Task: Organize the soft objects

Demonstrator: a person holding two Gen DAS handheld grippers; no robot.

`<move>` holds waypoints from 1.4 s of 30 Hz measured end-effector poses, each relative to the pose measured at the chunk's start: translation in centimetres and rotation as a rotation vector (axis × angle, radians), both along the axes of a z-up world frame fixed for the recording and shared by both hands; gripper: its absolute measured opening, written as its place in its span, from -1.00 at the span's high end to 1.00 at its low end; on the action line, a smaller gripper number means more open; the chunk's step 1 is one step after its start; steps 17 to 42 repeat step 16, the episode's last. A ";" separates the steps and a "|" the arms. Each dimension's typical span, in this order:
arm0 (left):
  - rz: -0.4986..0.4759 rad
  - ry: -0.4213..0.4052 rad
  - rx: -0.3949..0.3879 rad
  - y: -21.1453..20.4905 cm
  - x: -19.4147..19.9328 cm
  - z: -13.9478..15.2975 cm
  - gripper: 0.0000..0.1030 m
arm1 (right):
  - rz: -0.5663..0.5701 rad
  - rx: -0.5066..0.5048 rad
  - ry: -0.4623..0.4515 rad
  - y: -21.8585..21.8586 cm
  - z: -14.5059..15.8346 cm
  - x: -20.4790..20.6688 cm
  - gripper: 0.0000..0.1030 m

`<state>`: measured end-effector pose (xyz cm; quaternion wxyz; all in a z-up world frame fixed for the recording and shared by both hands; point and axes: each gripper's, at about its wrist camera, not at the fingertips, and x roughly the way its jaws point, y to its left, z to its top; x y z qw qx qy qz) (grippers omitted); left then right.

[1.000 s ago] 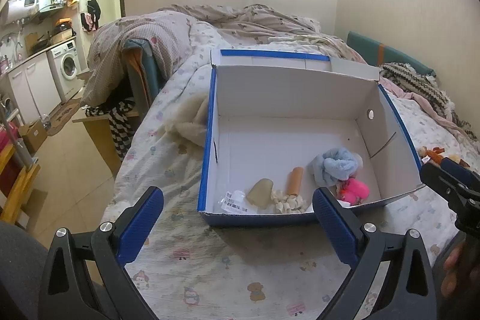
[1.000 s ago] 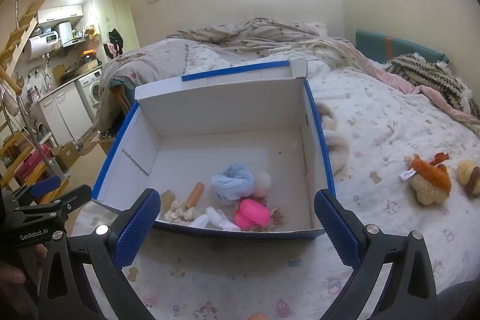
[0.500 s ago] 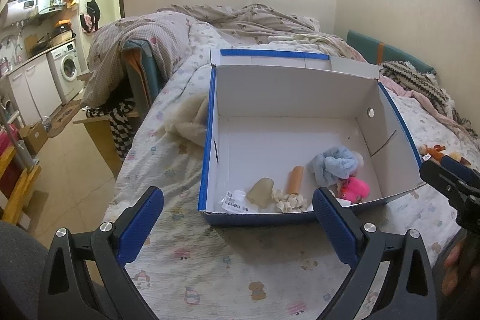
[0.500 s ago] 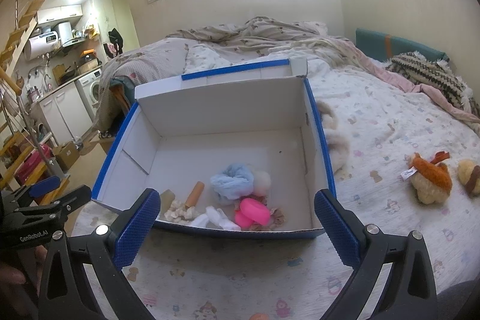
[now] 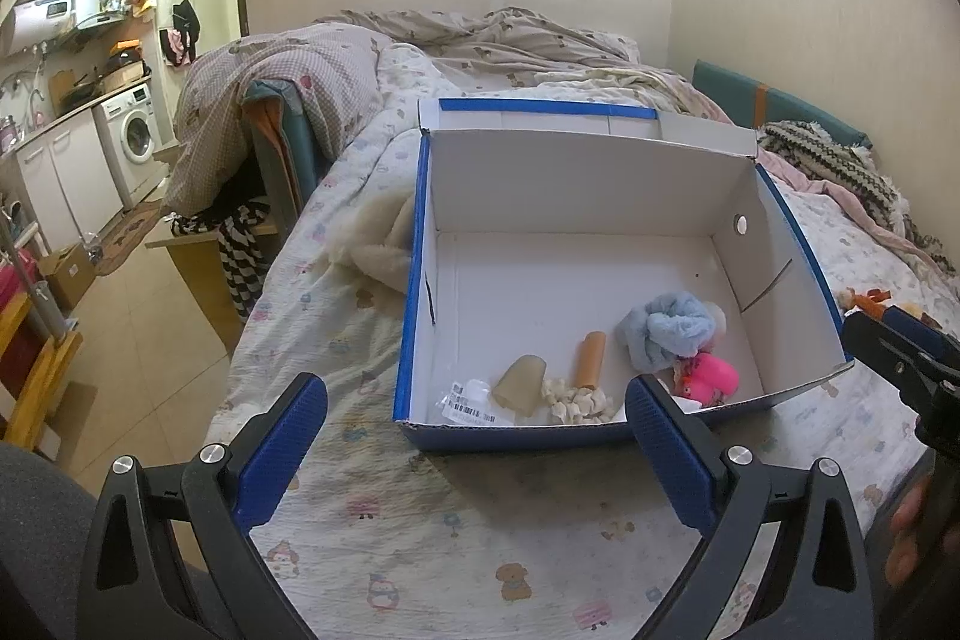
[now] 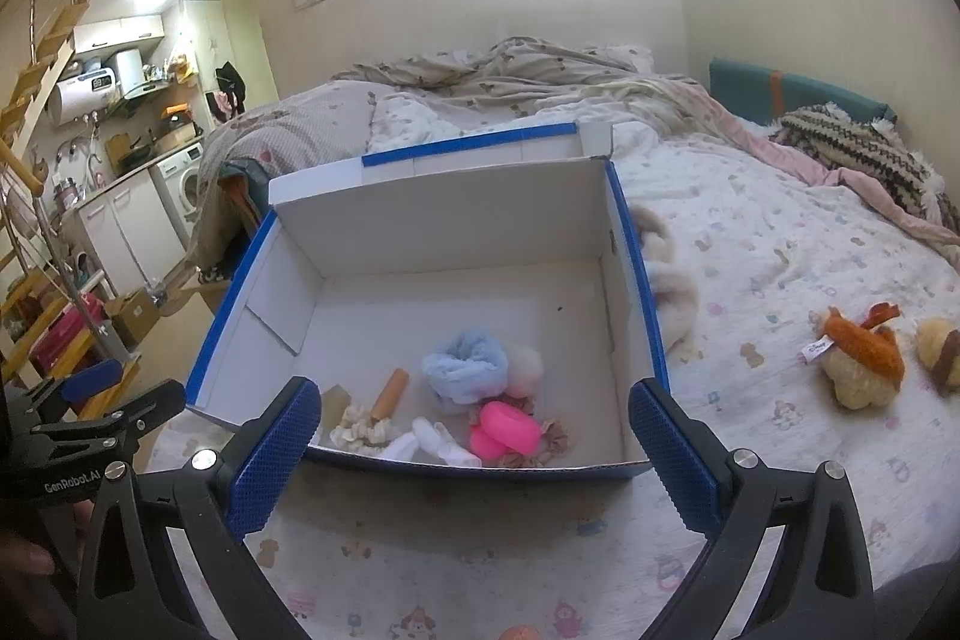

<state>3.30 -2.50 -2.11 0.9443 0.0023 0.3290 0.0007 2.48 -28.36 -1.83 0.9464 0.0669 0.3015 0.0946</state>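
Left gripper [image 5: 477, 418] spread wide, nothing between its blue pads [image 5: 282, 445]; right gripper [image 6: 474, 427] likewise wide and empty. Both poised over the bed [image 5: 456, 526], just short of the near wall of the box [image 5: 576, 184], an open white carton with blue edging. Ahead of the left jaws, inside the box near its front wall: a tagged clear bag [image 5: 471, 400], a beige lump [image 5: 521, 384], a cream scrunchie [image 5: 576, 400], an orange tube [image 5: 591, 358], then a light blue cloth [image 5: 666, 328] and a pink toy [image 5: 711, 376] just past the right-hand finger. Ahead of the right jaws, between the fingers: same cluster, with the blue cloth [image 6: 465, 370] touching a white puff [image 6: 525, 367], the pink toy [image 6: 501, 430] beside white socks [image 6: 435, 442]. Well off to the right of the right jaws, outside the box on the sheet: an orange plush [image 6: 858, 358] and a tan plush [image 6: 939, 352] side by side. Cream fleece [image 6: 666, 280] bunched against the far side of the box. Cannot tell whether the plushes touch.
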 end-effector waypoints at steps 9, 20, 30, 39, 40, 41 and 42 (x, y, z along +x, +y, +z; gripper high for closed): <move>0.006 -0.001 -0.005 0.1 0.2 -0.2 -0.93 | 0.001 0.005 -0.001 -0.1 0.1 0.0 -1.00; -0.005 -0.001 -0.005 0.0 0.2 -0.2 -0.93 | -0.002 0.010 -0.006 -0.2 0.1 -0.1 -1.00; -0.005 -0.001 -0.005 0.0 0.2 -0.2 -0.93 | -0.002 0.010 -0.006 -0.2 0.1 -0.1 -1.00; -0.005 -0.001 -0.005 0.0 0.2 -0.2 -0.93 | -0.002 0.010 -0.006 -0.2 0.1 -0.1 -1.00; -0.005 -0.001 -0.005 0.0 0.2 -0.2 -0.93 | -0.002 0.010 -0.006 -0.2 0.1 -0.1 -1.00; -0.005 -0.001 -0.005 0.0 0.2 -0.2 -0.93 | -0.002 0.010 -0.006 -0.2 0.1 -0.1 -1.00; -0.005 -0.001 -0.005 0.0 0.2 -0.2 -0.93 | -0.002 0.010 -0.006 -0.2 0.1 -0.1 -1.00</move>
